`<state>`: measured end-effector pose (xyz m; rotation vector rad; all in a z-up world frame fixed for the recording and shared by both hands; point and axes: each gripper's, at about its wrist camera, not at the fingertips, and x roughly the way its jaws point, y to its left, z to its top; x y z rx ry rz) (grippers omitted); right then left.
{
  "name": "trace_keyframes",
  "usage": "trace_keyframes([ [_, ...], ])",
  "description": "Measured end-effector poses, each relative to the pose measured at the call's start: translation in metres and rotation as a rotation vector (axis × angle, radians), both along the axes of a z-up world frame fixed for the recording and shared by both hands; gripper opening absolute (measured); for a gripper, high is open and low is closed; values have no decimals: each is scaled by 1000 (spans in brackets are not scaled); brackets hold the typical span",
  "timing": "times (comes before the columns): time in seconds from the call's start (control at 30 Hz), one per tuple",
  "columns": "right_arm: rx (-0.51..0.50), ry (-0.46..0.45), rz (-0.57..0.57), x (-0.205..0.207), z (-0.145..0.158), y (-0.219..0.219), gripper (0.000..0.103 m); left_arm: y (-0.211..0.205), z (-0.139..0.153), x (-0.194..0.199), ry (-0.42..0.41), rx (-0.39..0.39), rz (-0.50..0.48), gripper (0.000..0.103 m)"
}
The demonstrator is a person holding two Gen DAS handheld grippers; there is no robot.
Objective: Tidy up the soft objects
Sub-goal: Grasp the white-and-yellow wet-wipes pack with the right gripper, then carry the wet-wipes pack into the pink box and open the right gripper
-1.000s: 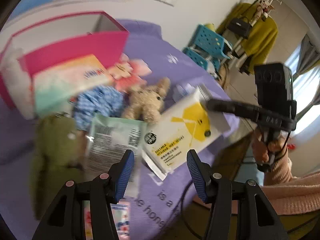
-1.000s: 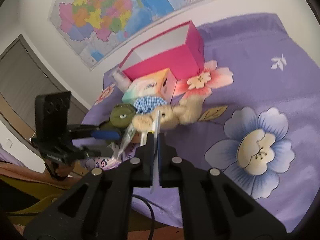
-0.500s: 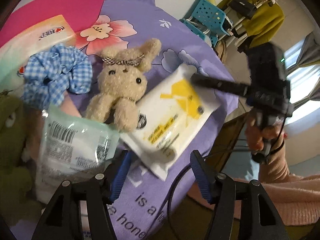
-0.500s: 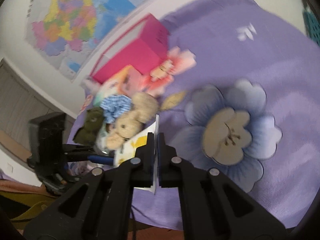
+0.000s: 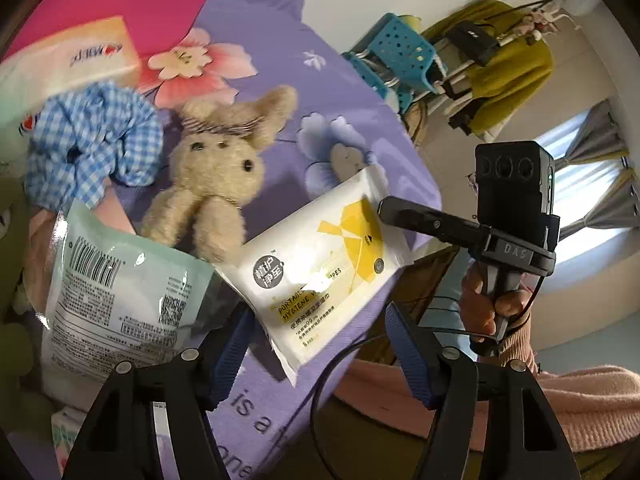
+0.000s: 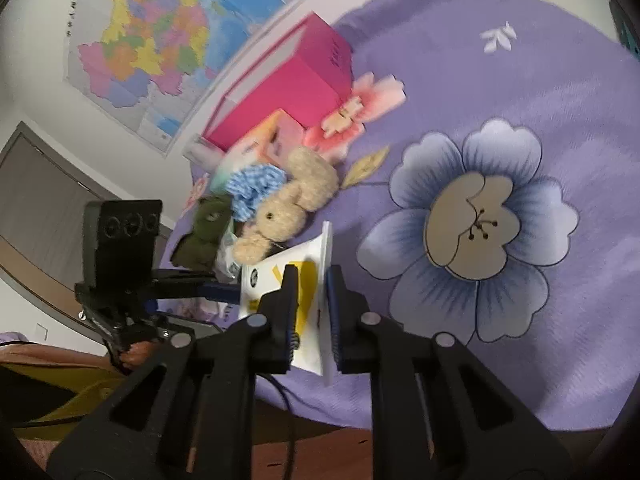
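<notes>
- While the left tongs (image 5: pixel 316 344) stand apart with nothing pressed between their blue pads, the near corner of the wipes pack (image 5: pixel 320 264) lies just beyond and between them on the purple bedspread (image 5: pixel 348 92).
- Their jaws have just been opening; a mint-green pouch (image 5: pixel 116 292) lies against the left pad's outer side.
- Seen from the right wrist, the right tongs (image 6: pixel 310 308) stand narrowly parted, having just been opening, with the white edge flap of the wipes pack (image 6: pixel 316 280) between the pads; whether a pad touches it I cannot tell.
- From the left wrist view, the right tongs (image 5: pixel 386 210) reach the far end of the pack, with a hand (image 5: pixel 484 296) on the grip below.
- Past the pack, a beige plush rabbit (image 5: pixel 216 180) lies with its feet toward the left tongs, touching both pouch and pack.
- Left of the rabbit sits a blue checked scrunchie (image 5: pixel 92 144), and a dark green plush (image 6: pixel 206 228) lies beside it.
- Farther off, a tissue pack (image 5: pixel 76 60) lies against a pink box (image 6: pixel 296 80).
- Beyond the bed, a blue plastic stool (image 5: pixel 400 52) stands by a clothes rack, and a map (image 6: pixel 168 28) hangs on the wall.
</notes>
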<state>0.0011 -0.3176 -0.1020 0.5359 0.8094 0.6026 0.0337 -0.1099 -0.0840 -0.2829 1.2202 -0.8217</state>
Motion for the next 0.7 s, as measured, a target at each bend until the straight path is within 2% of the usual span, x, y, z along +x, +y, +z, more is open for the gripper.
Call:
trace_keyframes([
  [0.13,-27,-55,-2,-10,25,3,17,0,20,-9,-62,-13,-11,68],
  [0.33,-34,-137,12,-4,58,14,17,18,54,-4,-151,-19,49,68],
  [0.6,9,-236,68,43,101,43,17,61,110,14,-313,24,192,68],
  [0.7,9,-264,84,69,117,59,17,76,130,30,-379,74,247,68],
])
